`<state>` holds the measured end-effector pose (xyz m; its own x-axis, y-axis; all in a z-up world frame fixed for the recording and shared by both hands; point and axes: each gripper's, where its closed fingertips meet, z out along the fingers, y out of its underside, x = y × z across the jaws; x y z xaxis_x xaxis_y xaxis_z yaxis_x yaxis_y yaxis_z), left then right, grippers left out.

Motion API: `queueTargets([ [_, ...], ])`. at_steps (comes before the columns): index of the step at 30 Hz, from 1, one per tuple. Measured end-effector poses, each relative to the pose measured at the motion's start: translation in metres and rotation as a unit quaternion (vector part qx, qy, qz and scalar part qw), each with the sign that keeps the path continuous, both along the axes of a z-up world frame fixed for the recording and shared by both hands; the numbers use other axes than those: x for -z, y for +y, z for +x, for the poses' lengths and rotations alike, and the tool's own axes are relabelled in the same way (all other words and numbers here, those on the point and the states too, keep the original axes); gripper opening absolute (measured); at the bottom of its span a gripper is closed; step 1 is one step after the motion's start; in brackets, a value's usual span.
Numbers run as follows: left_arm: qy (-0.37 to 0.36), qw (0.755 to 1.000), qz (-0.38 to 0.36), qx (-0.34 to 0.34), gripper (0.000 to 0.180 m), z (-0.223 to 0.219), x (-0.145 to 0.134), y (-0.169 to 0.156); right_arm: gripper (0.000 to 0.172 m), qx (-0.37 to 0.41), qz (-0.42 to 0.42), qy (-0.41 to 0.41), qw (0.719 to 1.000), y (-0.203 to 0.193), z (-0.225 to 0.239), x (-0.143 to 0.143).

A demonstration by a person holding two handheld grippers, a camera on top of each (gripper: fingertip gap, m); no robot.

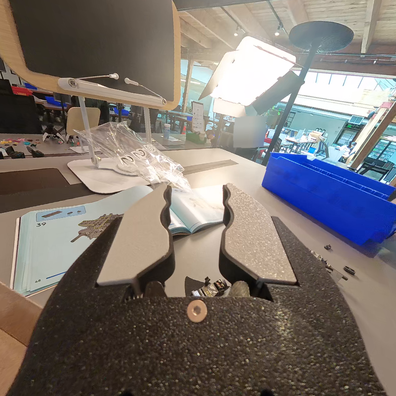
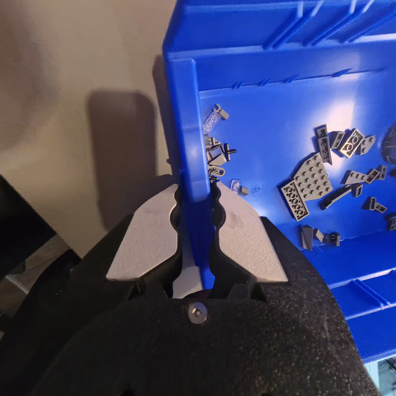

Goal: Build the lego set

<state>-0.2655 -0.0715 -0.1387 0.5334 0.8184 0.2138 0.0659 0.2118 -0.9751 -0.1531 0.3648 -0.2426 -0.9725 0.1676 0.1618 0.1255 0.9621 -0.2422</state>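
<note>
Two grippers: my right gripper (image 2: 196, 192) clamps the blue plastic bin's (image 2: 278, 64) side wall; beside the bin, my left gripper (image 1: 196, 190) gapes empty.

Open instr. booklet (image 1: 64, 235), clear plastic bag (image 1: 132, 154), white stand (image 1: 96, 171), studio light (image 1: 250, 70), grey bricks (image 2: 310, 182).

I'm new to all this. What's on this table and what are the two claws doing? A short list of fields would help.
Setting: grey table in a workshop
Left gripper: open, holding nothing, above an open instruction booklet
Right gripper: closed on the rim of the blue bin, one finger outside, one inside
Bin contents: grey toy bricks, loose on the bin floor
Nearby: clear plastic bag, white stand, bright light panel
</note>
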Motion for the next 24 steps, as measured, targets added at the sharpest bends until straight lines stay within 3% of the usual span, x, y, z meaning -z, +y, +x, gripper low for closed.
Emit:
queueTargets([
  [4,-0.004,1.000,-0.011,0.006,0.046,0.000,0.002,0.004,0.029,-0.010,-0.014,-0.008,1.000,0.002,0.000,-0.016],
  [7,-0.009,1.000,-0.020,0.007,0.045,-0.001,0.004,0.006,0.040,-0.010,-0.025,-0.031,0.999,0.007,-0.008,-0.028],
  [15,-0.091,0.989,-0.120,0.004,0.044,0.012,0.028,0.020,0.030,0.027,-0.104,-0.051,0.993,0.017,-0.030,-0.068],
  [19,-0.132,0.982,-0.135,-0.012,0.043,0.027,0.030,0.020,0.030,0.053,-0.096,-0.037,0.993,0.034,-0.044,-0.070],
  [24,-0.210,0.955,-0.208,-0.013,0.045,0.048,0.053,0.028,0.030,0.064,-0.089,-0.032,0.993,0.044,-0.052,-0.066],
])
